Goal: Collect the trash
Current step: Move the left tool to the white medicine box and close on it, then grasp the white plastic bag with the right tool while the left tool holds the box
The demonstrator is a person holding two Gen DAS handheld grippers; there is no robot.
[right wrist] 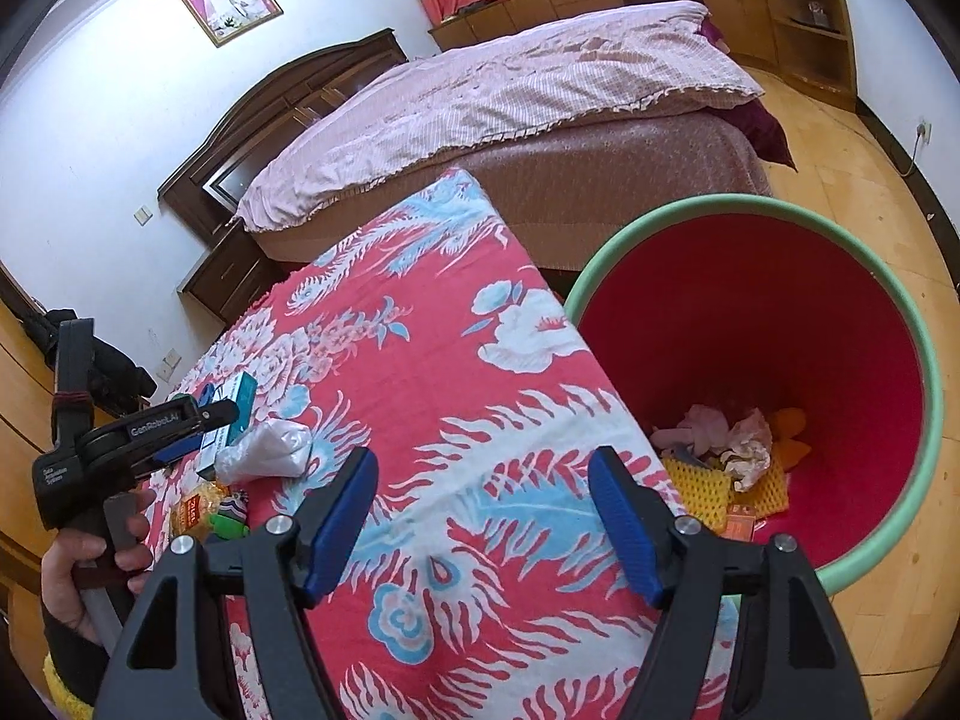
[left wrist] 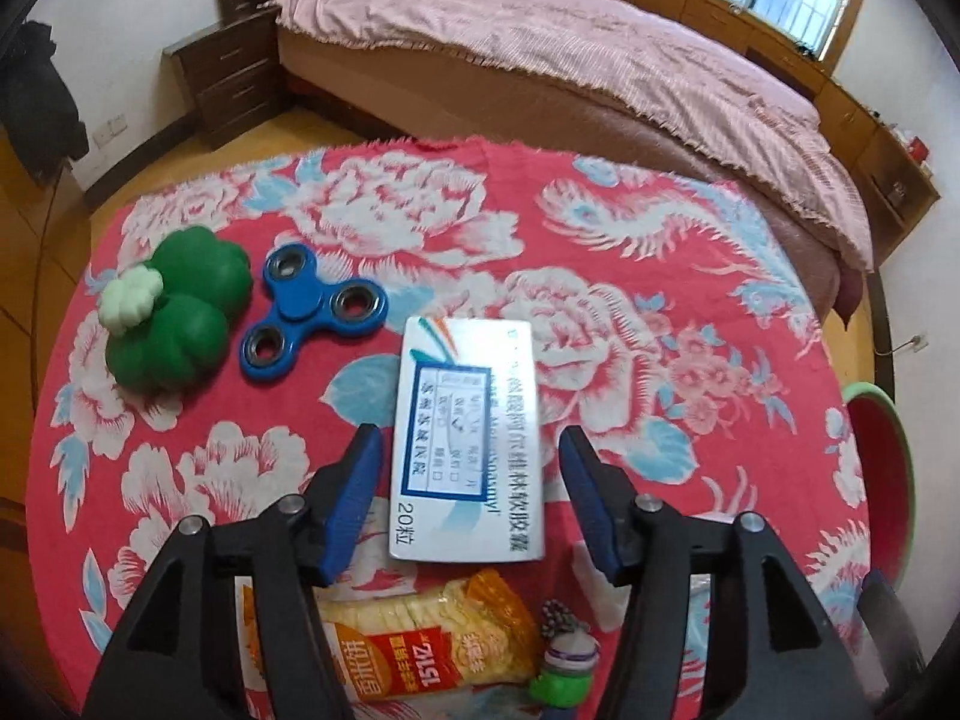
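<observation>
Partly done: bin (right wrist: 864,324) at 3 o'clock already holding scraps. Left gripper (left wrist: 471,450) spread wide around medicine box (left wrist: 471,444), ungrasped; right gripper (right wrist: 483,480) spread, empty. Snack wrapper (left wrist: 420,642) at 6 o'clock remaining.

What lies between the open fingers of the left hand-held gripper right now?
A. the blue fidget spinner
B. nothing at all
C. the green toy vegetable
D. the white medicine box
D: in the left wrist view the flat white medicine box with blue print lies on the red floral cloth between the left hand-held gripper fingers, not yet clamped.
</observation>
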